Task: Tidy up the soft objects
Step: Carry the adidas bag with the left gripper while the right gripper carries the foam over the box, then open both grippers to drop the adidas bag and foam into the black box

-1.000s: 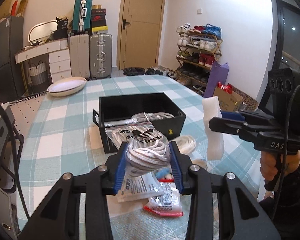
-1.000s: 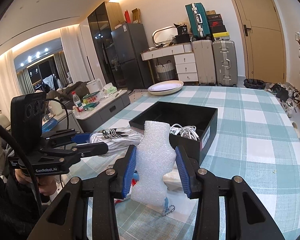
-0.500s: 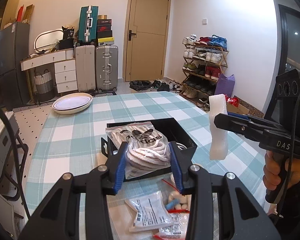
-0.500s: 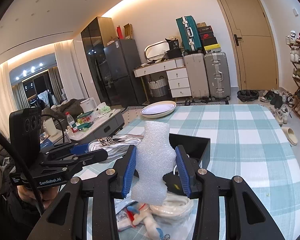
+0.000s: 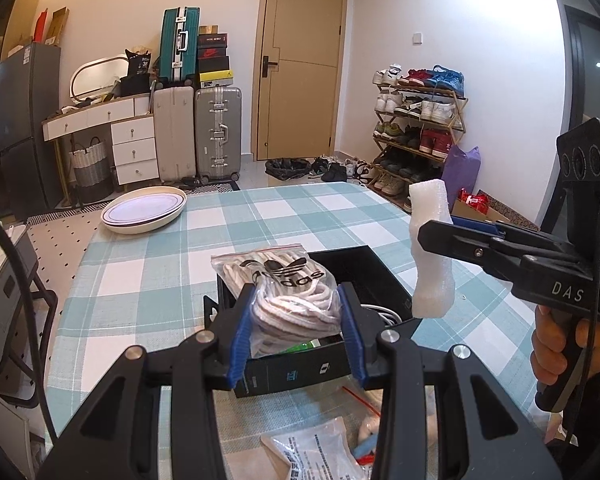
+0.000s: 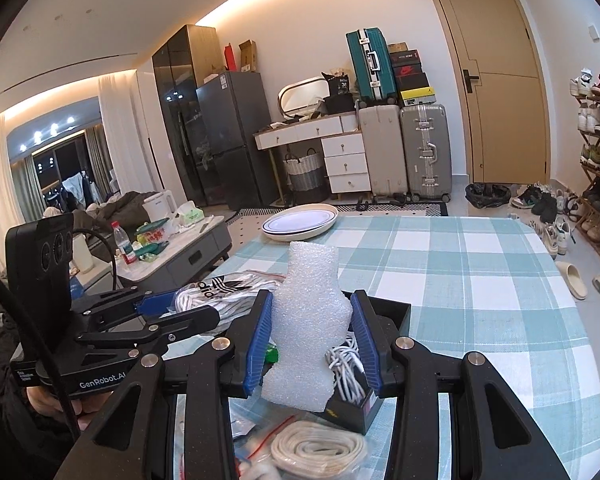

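My left gripper point(image 5: 296, 320) is shut on a clear Adidas bag of white laces point(image 5: 284, 288) and holds it over the open black box point(image 5: 364, 268) on the checked table. My right gripper point(image 6: 310, 336) is shut on a white foam piece point(image 6: 308, 320), held upright above the box's near right side. The foam also shows in the left wrist view point(image 5: 430, 252), and the bag in the right wrist view point(image 6: 228, 284). White cables point(image 6: 346, 364) lie inside the box point(image 6: 396, 312).
Loose packets point(image 5: 320, 452) and a coiled white strap point(image 6: 320, 450) lie on the table in front of the box. A stack of white plates point(image 5: 144, 208) sits at the table's far left. Suitcases, a dresser and a shoe rack stand beyond the table.
Both grippers have risen and moved forward with their loads. The bag came up off the table to above the box, and the foam now hangs over the box too.
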The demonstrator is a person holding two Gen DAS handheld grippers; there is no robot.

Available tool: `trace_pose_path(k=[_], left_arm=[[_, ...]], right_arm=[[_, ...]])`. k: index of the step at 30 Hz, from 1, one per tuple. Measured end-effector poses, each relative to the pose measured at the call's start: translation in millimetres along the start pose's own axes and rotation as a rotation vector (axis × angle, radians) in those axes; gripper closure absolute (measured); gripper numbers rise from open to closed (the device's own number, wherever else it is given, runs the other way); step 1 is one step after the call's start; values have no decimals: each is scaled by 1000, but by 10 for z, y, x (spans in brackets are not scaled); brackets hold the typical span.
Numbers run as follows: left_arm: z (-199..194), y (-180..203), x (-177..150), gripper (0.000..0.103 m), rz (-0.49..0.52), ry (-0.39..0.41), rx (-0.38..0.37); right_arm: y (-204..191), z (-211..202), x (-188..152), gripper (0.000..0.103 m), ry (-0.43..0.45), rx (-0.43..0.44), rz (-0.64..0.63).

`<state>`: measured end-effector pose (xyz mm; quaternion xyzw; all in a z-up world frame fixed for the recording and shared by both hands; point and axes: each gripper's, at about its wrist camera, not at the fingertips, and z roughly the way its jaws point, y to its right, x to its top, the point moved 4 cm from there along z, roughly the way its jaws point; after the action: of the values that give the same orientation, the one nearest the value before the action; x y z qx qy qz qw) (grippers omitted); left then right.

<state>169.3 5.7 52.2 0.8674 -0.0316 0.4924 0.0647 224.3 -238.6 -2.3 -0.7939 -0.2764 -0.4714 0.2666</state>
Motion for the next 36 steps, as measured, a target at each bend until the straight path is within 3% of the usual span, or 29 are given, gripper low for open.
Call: trace_pose_path(k=[18, 23, 36], left_arm=[[464, -59, -77, 64, 23, -45, 3], [550, -47, -137, 64, 9, -106, -27], [647, -36, -192, 64, -1, -212, -12]], right_arm=[[130, 701, -75, 63, -128, -25, -14], [168, 823, -114, 63, -154, -33, -14], [305, 1034, -252, 63, -210, -67, -18]])
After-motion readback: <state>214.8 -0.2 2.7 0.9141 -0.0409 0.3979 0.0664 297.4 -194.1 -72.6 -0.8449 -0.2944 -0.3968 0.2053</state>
